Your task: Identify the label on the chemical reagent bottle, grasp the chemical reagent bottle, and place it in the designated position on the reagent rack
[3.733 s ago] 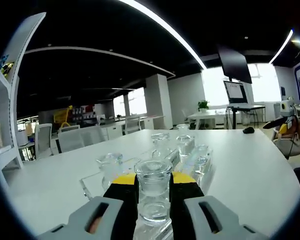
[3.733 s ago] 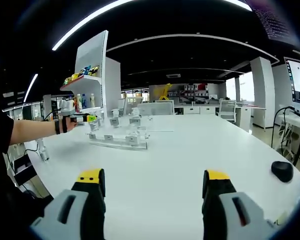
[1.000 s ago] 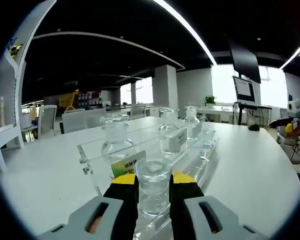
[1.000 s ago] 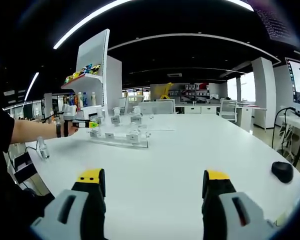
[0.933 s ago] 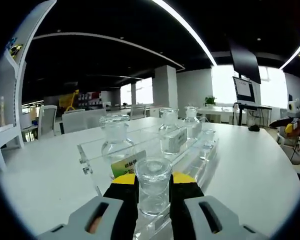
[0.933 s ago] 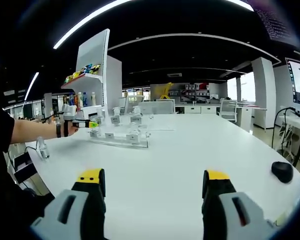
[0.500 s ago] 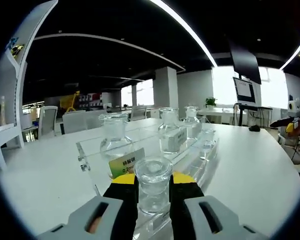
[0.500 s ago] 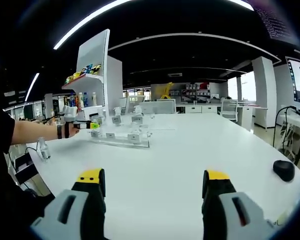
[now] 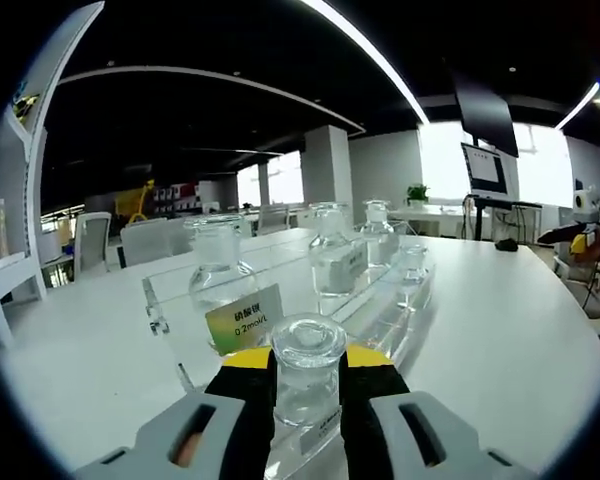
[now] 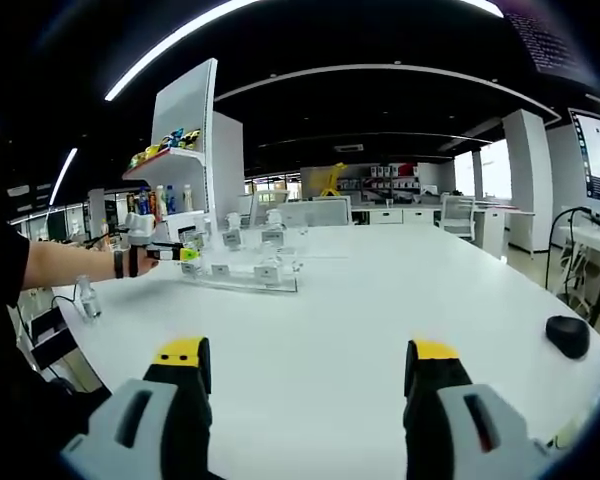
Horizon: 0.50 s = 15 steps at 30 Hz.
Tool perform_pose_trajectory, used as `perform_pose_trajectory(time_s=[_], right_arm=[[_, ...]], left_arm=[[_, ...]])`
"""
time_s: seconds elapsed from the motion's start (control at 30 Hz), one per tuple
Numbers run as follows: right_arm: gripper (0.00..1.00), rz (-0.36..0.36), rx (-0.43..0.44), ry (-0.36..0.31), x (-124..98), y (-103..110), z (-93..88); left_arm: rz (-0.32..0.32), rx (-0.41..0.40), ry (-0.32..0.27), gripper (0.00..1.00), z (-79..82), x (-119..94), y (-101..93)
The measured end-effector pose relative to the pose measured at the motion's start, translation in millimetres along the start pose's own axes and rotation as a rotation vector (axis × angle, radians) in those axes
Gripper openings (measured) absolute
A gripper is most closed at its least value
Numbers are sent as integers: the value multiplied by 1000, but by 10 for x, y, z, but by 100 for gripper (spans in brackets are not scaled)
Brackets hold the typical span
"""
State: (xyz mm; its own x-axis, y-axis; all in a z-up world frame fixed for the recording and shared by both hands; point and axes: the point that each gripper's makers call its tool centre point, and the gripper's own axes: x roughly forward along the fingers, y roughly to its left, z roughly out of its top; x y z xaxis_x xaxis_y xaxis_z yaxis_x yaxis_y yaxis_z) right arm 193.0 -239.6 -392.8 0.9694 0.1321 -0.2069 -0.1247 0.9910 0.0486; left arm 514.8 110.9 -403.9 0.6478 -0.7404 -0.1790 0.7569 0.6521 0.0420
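Clear glass throughout: our left gripper (image 9: pixel 306 385) was clenched on the neck of a stoppered reagent bottle (image 9: pixel 306 375), jaws tight against both sides, bottle upright at 6 o'clock in the left gripper view. It sat right at the near end of the acrylic reagent rack (image 9: pixel 380 300). We couldn't tell whether its base had seated in a slot.

Rack ran off toward 1 o'clock with other bottles (image 9: pixel 218 275) already in it. A green label (image 9: pixel 244 318) at 10 o'clock of our bottle read 0.2 mol/L; characters above it were too blurred to read.

Right gripper (image 10: pixel 307 380) was released, jaws wide apart and empty, over the bare white table (image 10: pixel 380 320). In that view the left gripper (image 10: pixel 185 253) sat at 10 o'clock by the rack (image 10: pixel 242 275); a black mouse (image 10: pixel 567 336) lay at 3 o'clock.

Our judgement for doing it well: match the bottle's label to the slot tag first, keep it vertical, lower straight down, release only once it stands by itself, and watch the neighbouring bottle.
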Motion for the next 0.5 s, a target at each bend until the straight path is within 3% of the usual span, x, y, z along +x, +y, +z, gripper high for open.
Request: perform_pose_trajectory(time_s=[0.5], right_arm=[[76,-7,2,-6,-8,-7,13]], left_arm=[[1,-9,-11,25,9,-3,-7]])
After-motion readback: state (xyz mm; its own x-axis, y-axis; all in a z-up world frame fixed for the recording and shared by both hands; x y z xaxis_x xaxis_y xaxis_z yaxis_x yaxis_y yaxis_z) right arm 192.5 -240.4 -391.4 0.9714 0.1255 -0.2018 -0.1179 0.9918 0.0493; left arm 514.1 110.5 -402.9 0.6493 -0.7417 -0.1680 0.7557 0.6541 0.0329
